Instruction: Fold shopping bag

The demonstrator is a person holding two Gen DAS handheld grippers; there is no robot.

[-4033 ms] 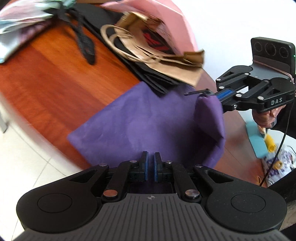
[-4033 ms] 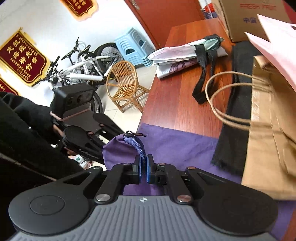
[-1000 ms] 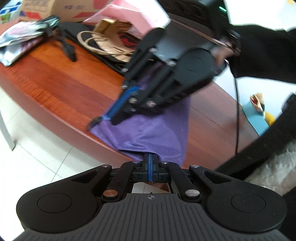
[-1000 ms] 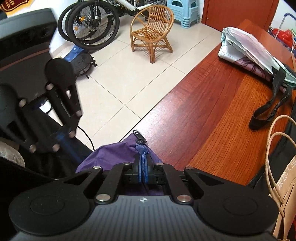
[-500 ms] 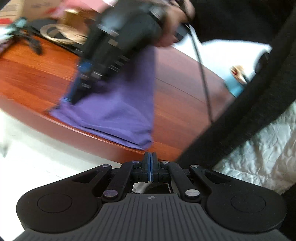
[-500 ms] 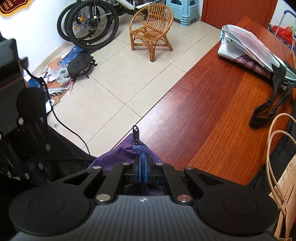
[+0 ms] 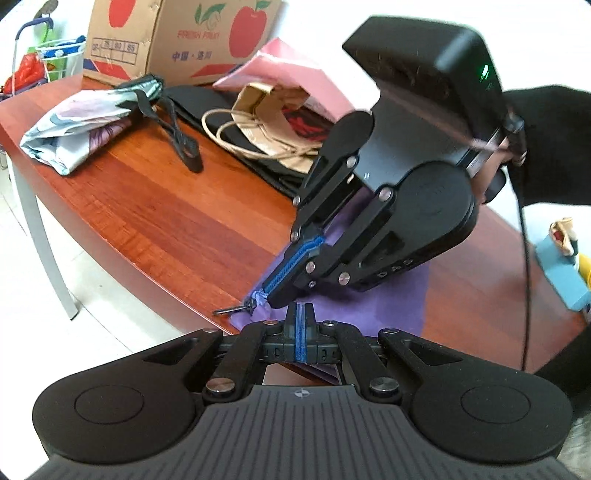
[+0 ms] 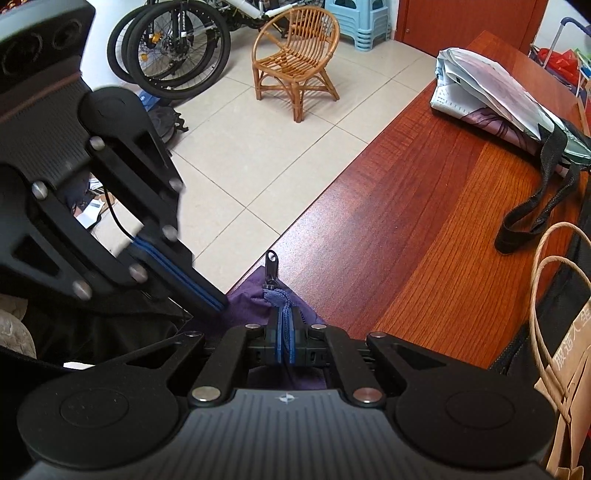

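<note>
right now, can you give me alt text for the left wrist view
The right gripper, shut, pinches a corner of the folded purple fabric shopping bag at the near edge of a reddish wooden table. The left gripper, shut and empty, sits just in front. Behind lie a brown paper bag, a floral cloth bag and an apple-printed cardboard box.

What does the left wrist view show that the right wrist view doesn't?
Left wrist only: the fruit box, the pink bag, and the spread part of the purple bag under the right gripper.

Right wrist only: the floor with the wicker chair, bicycles and stools.

Both: the table, the floral bag, the paper bag's handles, and the right gripper shut on the purple bag's zipper corner. The left gripper is shut.
</note>
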